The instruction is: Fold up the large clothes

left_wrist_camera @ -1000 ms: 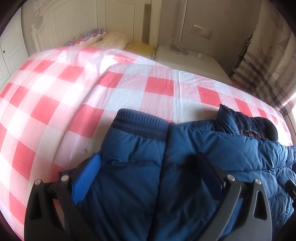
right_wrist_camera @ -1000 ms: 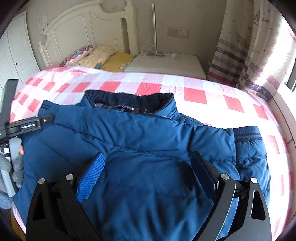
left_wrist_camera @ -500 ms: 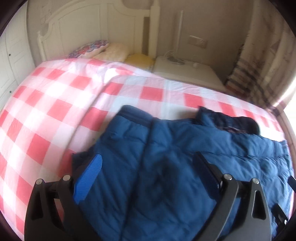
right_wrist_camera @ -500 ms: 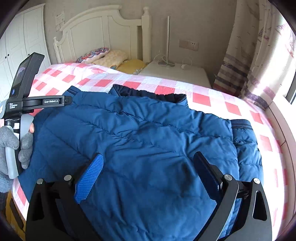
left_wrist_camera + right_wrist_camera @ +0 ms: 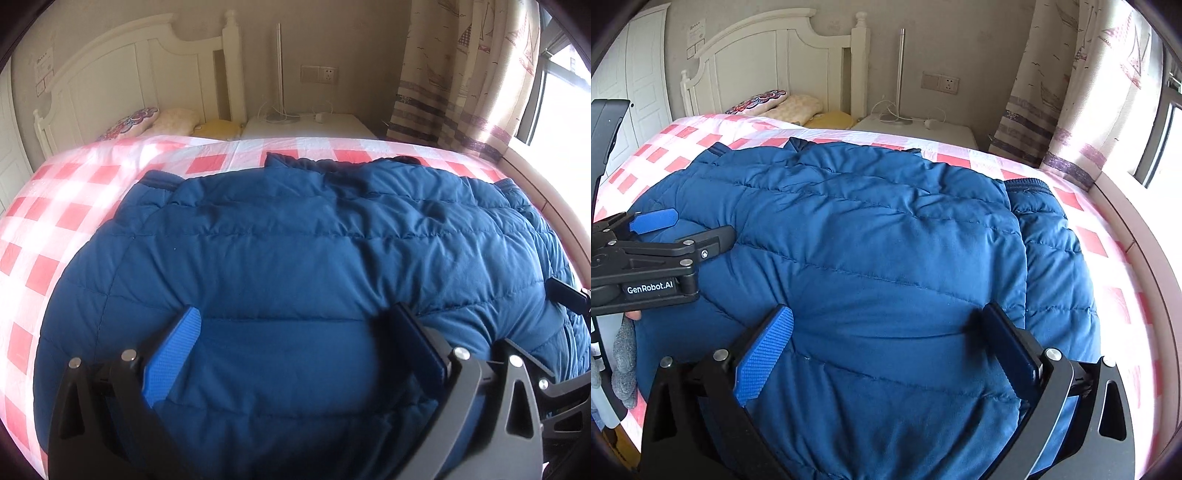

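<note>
A large blue puffer jacket [image 5: 303,258] lies back-up on the bed with the red and white check sheet [image 5: 55,206], collar toward the headboard. Both sleeves are folded in under the body; a ribbed cuff [image 5: 1028,184] shows at the right edge. My left gripper [image 5: 295,332] is open and empty, above the jacket's lower hem. My right gripper [image 5: 888,328] is open and empty above the hem too. The left gripper also shows in the right wrist view [image 5: 683,230], open, at the jacket's left edge.
A white headboard [image 5: 768,55] and pillows [image 5: 775,103] stand at the far end of the bed. A white nightstand [image 5: 923,127] with a lamp pole and cables is beside it. Curtains [image 5: 1071,92] and a window ledge run along the right.
Both grippers have pulled back and up from the jacket. The left view has swung right, from the left sleeve to the jacket's middle. The jacket now lies flatter, collar hidden behind its back.
</note>
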`<state>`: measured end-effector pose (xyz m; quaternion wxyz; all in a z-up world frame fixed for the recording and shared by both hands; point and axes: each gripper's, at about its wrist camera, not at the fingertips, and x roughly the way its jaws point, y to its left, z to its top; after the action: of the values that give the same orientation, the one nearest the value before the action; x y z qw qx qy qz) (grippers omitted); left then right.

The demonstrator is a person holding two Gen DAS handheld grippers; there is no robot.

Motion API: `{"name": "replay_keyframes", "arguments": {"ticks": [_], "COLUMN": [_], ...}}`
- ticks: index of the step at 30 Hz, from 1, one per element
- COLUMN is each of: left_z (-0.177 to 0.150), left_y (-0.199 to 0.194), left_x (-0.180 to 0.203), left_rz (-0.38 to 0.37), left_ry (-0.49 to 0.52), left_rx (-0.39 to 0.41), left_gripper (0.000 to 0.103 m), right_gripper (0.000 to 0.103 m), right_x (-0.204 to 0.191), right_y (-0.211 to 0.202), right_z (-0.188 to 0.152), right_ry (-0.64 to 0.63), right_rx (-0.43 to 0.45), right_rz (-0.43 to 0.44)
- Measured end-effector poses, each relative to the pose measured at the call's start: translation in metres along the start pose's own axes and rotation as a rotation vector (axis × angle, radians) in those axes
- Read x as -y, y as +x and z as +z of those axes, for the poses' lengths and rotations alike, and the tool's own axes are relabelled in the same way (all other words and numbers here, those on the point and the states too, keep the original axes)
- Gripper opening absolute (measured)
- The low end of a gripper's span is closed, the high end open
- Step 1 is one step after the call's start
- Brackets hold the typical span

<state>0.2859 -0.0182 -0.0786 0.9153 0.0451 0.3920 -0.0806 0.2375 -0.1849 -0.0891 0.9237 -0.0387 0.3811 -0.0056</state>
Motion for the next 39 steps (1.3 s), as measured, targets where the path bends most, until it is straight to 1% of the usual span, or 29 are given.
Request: {"name": "replay_keyframes", "arguments": {"ticks": [2, 4, 5, 7, 8, 9, 10, 11, 13, 14, 15, 17, 21, 25, 26, 27, 28, 29, 30, 31, 34, 36, 37, 38, 39], "left_z": [-0.003, -0.009, -0.015, -0.029, -0.037, -0.045, -0.052, -0.059, -0.066, -0.066, -0.067, -0.067, -0.067, -0.068, -0.068, -0.068, -0.068, -0.068, -0.068, -0.068, -0.068, -0.068, -0.068, -0.068, -0.068], "left_y": [-0.003, -0.015, -0.022, -0.037, -0.043, -0.046, -0.047, -0.046, -0.048, -0.048, -0.047, -0.044, -0.043, -0.043, -0.043, -0.043, -0.043, -0.043, -0.043, -0.043, -0.043, -0.043, -0.043, -0.043, -0.044], "left_x": [0.0, -0.009, -0.016, -0.031, -0.041, -0.051, -0.063, -0.073, -0.087, -0.089, -0.089, -0.091, -0.092, -0.091, -0.091, -0.091, -0.091, -0.091, -0.09, -0.09, -0.09, -0.09, -0.09, -0.09, -0.089], "left_rz": [0.003, -0.005, -0.008, 0.012, 0.047, 0.085, 0.107, 0.108, 0.07, 0.082, 0.091, 0.085, 0.076, 0.074, 0.074, 0.076, 0.078, 0.08, 0.083, 0.084, 0.081, 0.08, 0.079, 0.078, 0.078], "left_ry": [0.026, -0.008, -0.023, -0.03, -0.035, -0.045, -0.056, -0.065, -0.076, -0.062, -0.044, -0.046, -0.049, -0.052, -0.052, -0.051, -0.05, -0.048, -0.046, -0.046, -0.047, -0.048, -0.048, -0.049, -0.049], "left_rx": [-0.002, 0.019, 0.03, 0.054, 0.065, 0.068, 0.06, 0.053, 0.045, 0.036, 0.029, 0.02, 0.018, 0.019, 0.019, 0.019, 0.02, 0.02, 0.02, 0.02, 0.02, 0.021, 0.021, 0.021, 0.021], "left_gripper": [0.102, 0.099, 0.099, 0.099, 0.099, 0.099, 0.1, 0.102, 0.102, 0.102, 0.102, 0.102, 0.102, 0.102, 0.102, 0.102, 0.102, 0.102, 0.102, 0.102, 0.102, 0.102, 0.102, 0.102, 0.102], "right_gripper": [0.098, 0.098, 0.097, 0.097, 0.098, 0.098, 0.098, 0.098, 0.098, 0.098, 0.098, 0.098, 0.098, 0.098, 0.098, 0.098, 0.098, 0.098, 0.098, 0.098, 0.098, 0.098, 0.098, 0.098, 0.099], "right_x": [0.001, 0.008, 0.015, 0.032, 0.04, 0.047, 0.055, 0.064, 0.08, 0.081, 0.078, 0.073, 0.076, 0.074, 0.073, 0.069, 0.065, 0.059, 0.05, 0.036, -0.018, -0.043, -0.051, -0.054, -0.054], "right_y": [-0.001, -0.007, -0.016, -0.033, -0.038, -0.038, -0.036, -0.033, -0.03, -0.029, -0.029, -0.026, -0.026, -0.029, -0.033, -0.043, -0.053, -0.061, -0.067, -0.07, -0.07, -0.059, -0.049, -0.04, -0.036], "right_z": [-0.002, -0.002, -0.003, -0.012, -0.018, -0.024, -0.031, -0.04, -0.055, -0.057, -0.055, -0.053, -0.055, -0.054, -0.054, -0.054, -0.055, -0.054, -0.053, -0.051, -0.044, -0.042, -0.043, -0.046, -0.049], "right_ry": [0.005, 0.021, 0.059, 0.123, 0.129, 0.13, 0.136, 0.16, 0.229, 0.233, 0.222, 0.207, 0.216, 0.217, 0.224, 0.239, 0.254, 0.265, 0.262, 0.234, 0.053, -0.008, -0.027, -0.035, -0.043], "right_rx": [0.005, -0.006, 0.012, 0.062, 0.062, 0.043, 0.022, 0.012, 0.034, 0.034, 0.029, 0.015, 0.016, 0.024, 0.036, 0.068, 0.112, 0.147, 0.161, 0.164, 0.145, 0.107, 0.081, 0.061, 0.061], "right_rz": [0.012, 0.048, 0.053, 0.024, -0.008, -0.042, -0.063, -0.05, 0.02, 0.024, 0.01, -0.014, -0.005, -0.021, -0.056, -0.12, -0.145, -0.108, -0.062, -0.04, 0.003, 0.017, 0.005, -0.011, -0.011]}}
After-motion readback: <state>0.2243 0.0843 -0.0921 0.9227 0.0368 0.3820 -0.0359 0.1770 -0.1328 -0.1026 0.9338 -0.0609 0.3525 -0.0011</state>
